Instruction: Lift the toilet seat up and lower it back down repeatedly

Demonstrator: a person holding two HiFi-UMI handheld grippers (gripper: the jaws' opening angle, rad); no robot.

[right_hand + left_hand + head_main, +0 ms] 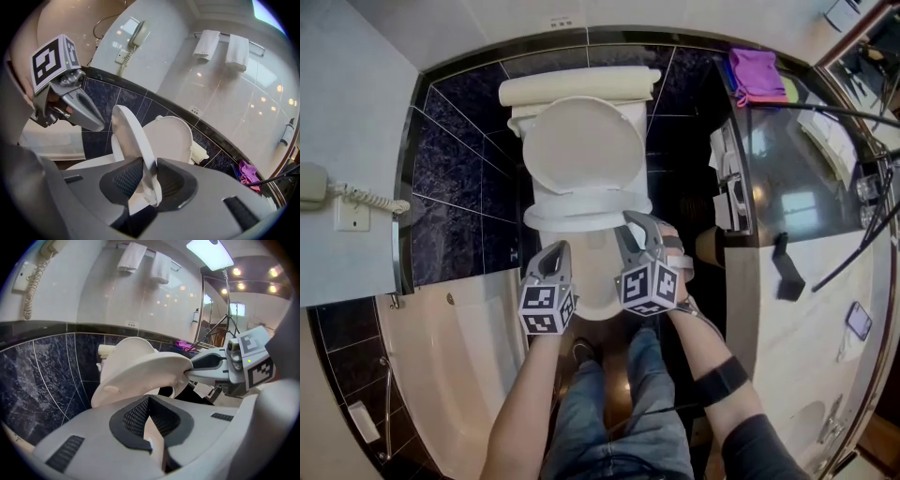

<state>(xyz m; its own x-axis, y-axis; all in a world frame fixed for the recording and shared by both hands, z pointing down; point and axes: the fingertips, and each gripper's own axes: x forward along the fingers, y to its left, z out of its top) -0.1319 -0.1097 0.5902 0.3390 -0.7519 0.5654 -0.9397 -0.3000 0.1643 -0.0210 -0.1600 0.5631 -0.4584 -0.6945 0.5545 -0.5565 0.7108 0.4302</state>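
The white toilet seat (586, 214) is partly raised over the bowl (598, 286), and the lid (581, 145) stands upright against the tank. My right gripper (637, 225) is shut on the seat's front right edge. In the right gripper view the seat (133, 138) runs edge-on between the pads of that gripper (145, 183). My left gripper (553, 255) hovers just left of the bowl's front, shut and holding nothing. From the left gripper view the tilted seat (145, 371) shows ahead of my left gripper (149, 401), with the right gripper (218, 364) clamped on its rim.
A bathtub (459, 375) lies at the left under a wall phone (314, 186). The vanity counter (806, 281) runs along the right, with a purple cloth (757, 73) at its far end and a tripod leg across it. The person's jeans-clad legs (619, 412) stand before the bowl.
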